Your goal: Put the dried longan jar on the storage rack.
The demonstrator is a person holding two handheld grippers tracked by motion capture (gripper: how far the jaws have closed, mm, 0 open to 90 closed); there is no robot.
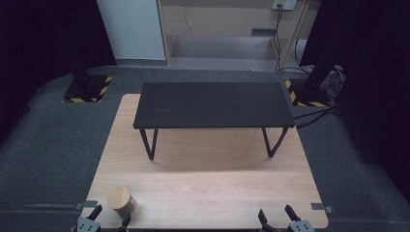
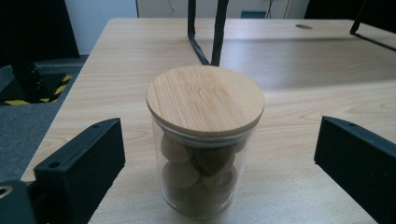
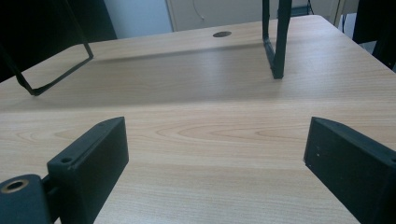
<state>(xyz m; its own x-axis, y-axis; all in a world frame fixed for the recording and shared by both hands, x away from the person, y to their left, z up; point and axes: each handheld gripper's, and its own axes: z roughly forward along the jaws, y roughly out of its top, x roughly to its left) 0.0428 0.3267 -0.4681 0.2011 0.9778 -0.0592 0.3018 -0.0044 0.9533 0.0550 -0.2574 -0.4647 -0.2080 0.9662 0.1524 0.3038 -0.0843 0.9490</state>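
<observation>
A clear glass jar with a round bamboo lid stands upright at the front left corner of the wooden table. Brown rounded pieces fill it. My left gripper sits just in front of the jar at the table's front edge, open, with its jaws wide on either side of the jar and not touching it. My right gripper rests at the front right edge, open, with bare wood between its jaws.
A black shelf on thin metal legs stands across the far half of the table. Its legs rise behind the jar. Dark stands with yellow-black bases flank the table on grey carpet.
</observation>
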